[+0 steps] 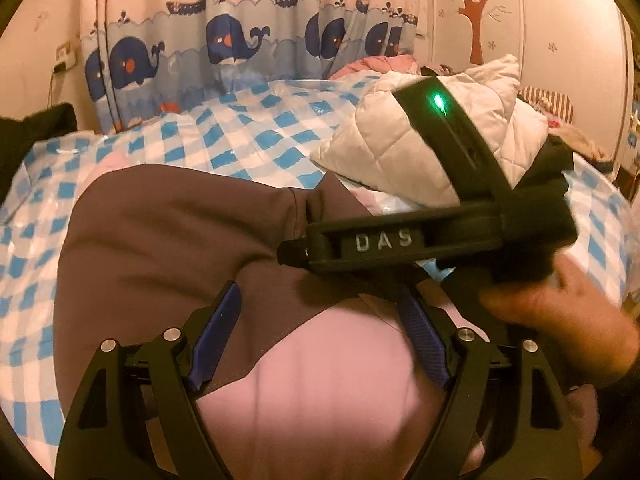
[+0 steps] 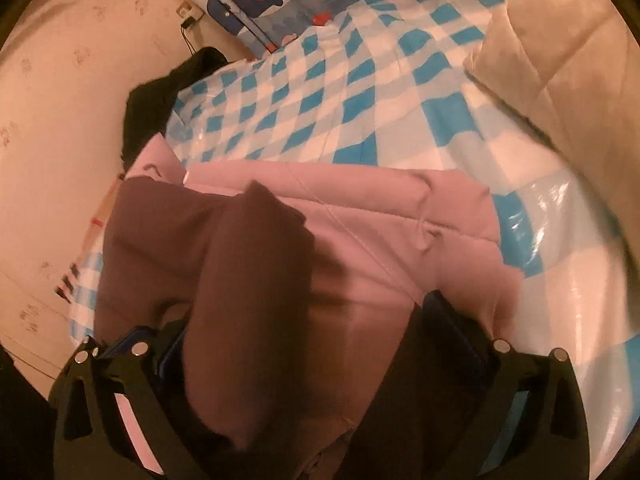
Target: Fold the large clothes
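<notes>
Left wrist view. Jacket (image 1: pixel 180 240), padded, brown shell with pink quilted lining, is lying puffed up on the bed (image 1: pixel 224 136), whose cover is a glossy blue-and-white check plastic sheet. Left gripper (image 1: pixel 320 336) is standing with its fingers (image 1: pixel 218 332) spread wide, blue ribbed pads facing inward, the pink lining bulging up between them; whether the pads are pressing the fabric cannot be told. Right gripper (image 1: pixel 294 250) is reaching in from the right, held by the right hand (image 1: pixel 560 312); its black body is carrying raised white letters "DAS" and a green light is glowing on its arched top. Its tip is appearing narrow at a fold of the brown shell, but a grip cannot be confirmed from this view. White quilted garment (image 1: pixel 420 140), stitched in diamonds, is lying folded behind it. Whale-print curtain (image 1: pixel 240 40) is hanging along the far edge of the bed.

Right wrist view. Jacket (image 2: pixel 280 240) is filling the lower middle; a thick brown fold is running down between the right gripper's (image 2: pixel 320 340) fingers (image 2: pixel 456 336), which are standing wide on either side of it, contact unclear. White quilted garment (image 2: pixel 560 40) is lying at upper right, and a dark cloth (image 2: pixel 160 92) is bunching at the bed's far left corner.
</notes>
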Available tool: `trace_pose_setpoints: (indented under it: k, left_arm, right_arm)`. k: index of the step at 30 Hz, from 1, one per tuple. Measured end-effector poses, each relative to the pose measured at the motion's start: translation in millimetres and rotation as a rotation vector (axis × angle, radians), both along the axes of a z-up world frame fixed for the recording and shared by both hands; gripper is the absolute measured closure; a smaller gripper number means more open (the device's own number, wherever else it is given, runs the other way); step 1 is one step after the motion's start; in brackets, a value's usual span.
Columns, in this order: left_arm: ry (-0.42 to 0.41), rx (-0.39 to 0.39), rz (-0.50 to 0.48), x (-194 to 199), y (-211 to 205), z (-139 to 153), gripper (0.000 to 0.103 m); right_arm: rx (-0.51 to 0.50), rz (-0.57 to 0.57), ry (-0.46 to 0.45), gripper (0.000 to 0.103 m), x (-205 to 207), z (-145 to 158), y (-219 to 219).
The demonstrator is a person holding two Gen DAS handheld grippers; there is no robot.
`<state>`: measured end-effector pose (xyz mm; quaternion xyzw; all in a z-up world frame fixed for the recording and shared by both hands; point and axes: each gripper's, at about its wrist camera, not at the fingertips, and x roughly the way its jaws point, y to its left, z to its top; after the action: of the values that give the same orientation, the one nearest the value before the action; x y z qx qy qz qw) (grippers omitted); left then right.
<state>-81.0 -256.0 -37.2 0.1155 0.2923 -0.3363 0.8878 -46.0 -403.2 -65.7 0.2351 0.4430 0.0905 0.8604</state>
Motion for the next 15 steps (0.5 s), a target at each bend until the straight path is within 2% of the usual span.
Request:
trace_pose_setpoints:
  k: [2, 4, 6, 8, 10, 11, 12, 13, 14, 15]
  left_arm:
    - [-0.009, -0.010, -0.003, -2.7, 2.7, 1.9, 0.028]
    - [0.005, -0.024, -0.007, -0.4, 5.8, 3.2, 0.028]
    - [0.028, -0.034, -0.009, 3.8, 7.5, 4.4, 0.027]
    - [0.051, -0.043, -0.014, 7.6, 9.1, 6.4, 0.027]
    - [0.079, -0.058, -0.024, 11.9, 12.5, 9.6, 0.027]
    - [0.098, -0.035, -0.045, 14.3, 14.5, 13.5, 0.027]
    - [0.143, -0.076, -0.056, 18.8, 24.9, 22.8, 0.026]
    - [0.183, -0.123, -0.045, 22.9, 42.2, 36.1, 0.027]
    - [0.173, -0.146, -0.003, 23.3, 58.6, 46.9, 0.027]
    - [0.133, -0.170, 0.052, 21.8, 81.6, 59.9, 0.026]
  right_arm:
    - [0.042, -0.044, -0.018, 0.007, -20.1, 19.1, -9.7]
    - [0.184, -0.111, -0.104, 0.007, -64.9, 40.4, -27.2]
    - [0.269, -0.123, -0.145, 0.007, -104.6, 48.0, -29.0]
    - [0.268, -0.134, -0.121, 0.007, -130.7, 42.2, -23.1]
    - [0.292, -0.145, -0.062, 0.006, -140.6, 16.7, -17.9]
    - [0.232, -0.163, 0.018, 0.007, -140.6, 0.6, -14.8]
    - [0.132, -0.144, 0.077, 0.007, -137.0, -10.0, -6.7]
    - [0.147, -0.134, 0.040, 0.006, -140.9, -19.3, -6.6]
    - [0.190, -0.154, 0.037, 0.006, -145.1, -23.4, -11.1]
    - [0.190, -0.158, 0.043, 0.007, -146.9, -21.5, -12.5]
